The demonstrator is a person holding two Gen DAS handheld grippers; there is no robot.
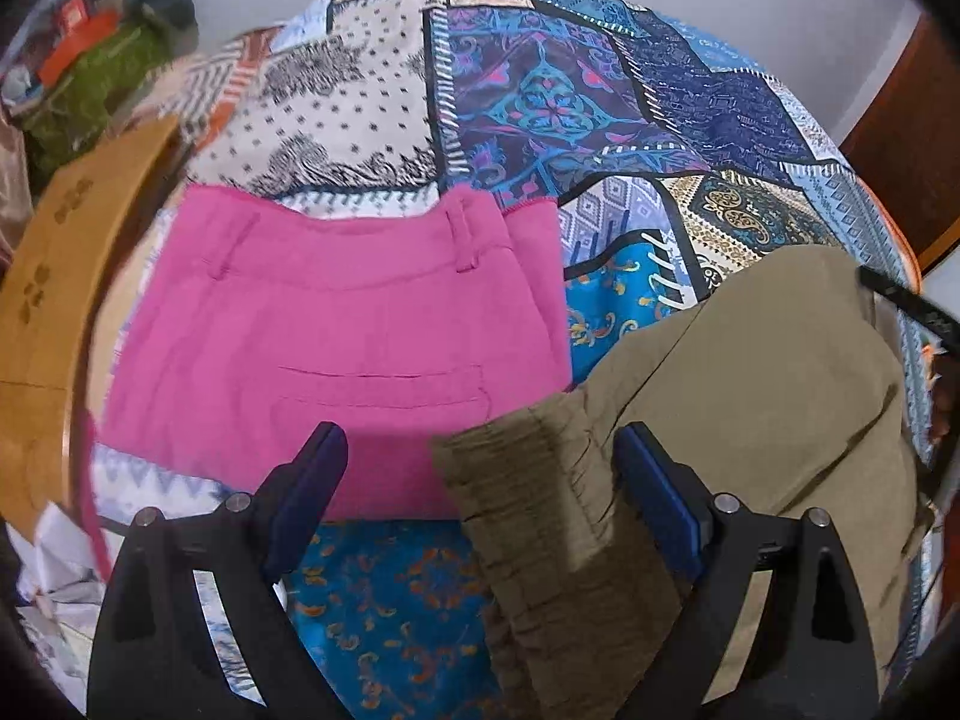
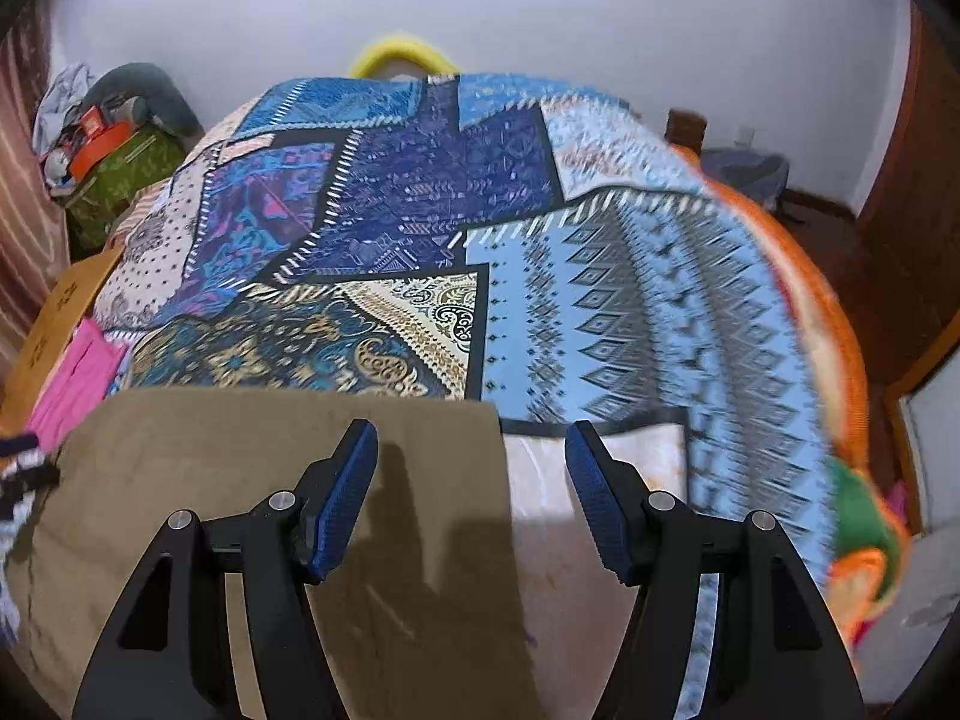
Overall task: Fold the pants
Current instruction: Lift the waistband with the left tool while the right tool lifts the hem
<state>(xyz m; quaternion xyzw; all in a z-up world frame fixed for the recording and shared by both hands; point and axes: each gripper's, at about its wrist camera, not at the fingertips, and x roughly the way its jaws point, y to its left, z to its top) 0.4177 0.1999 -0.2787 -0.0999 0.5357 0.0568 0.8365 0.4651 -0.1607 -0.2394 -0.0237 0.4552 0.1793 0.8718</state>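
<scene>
The olive-khaki pants [image 1: 750, 372] lie on the patchwork bedspread, filling the lower right of the left wrist view. Their gathered elastic waistband [image 1: 540, 498] runs down the lower centre of that frame, its ribbed edge crumpled and overlapping the corner of the folded pink pants [image 1: 336, 324], which lie flat at centre left, belt loops and welt pocket facing up. In the right wrist view the khaki cloth [image 2: 252, 450] spreads smooth across the lower left.

No text can be read anywhere (only patterns and blurred marks).
</scene>
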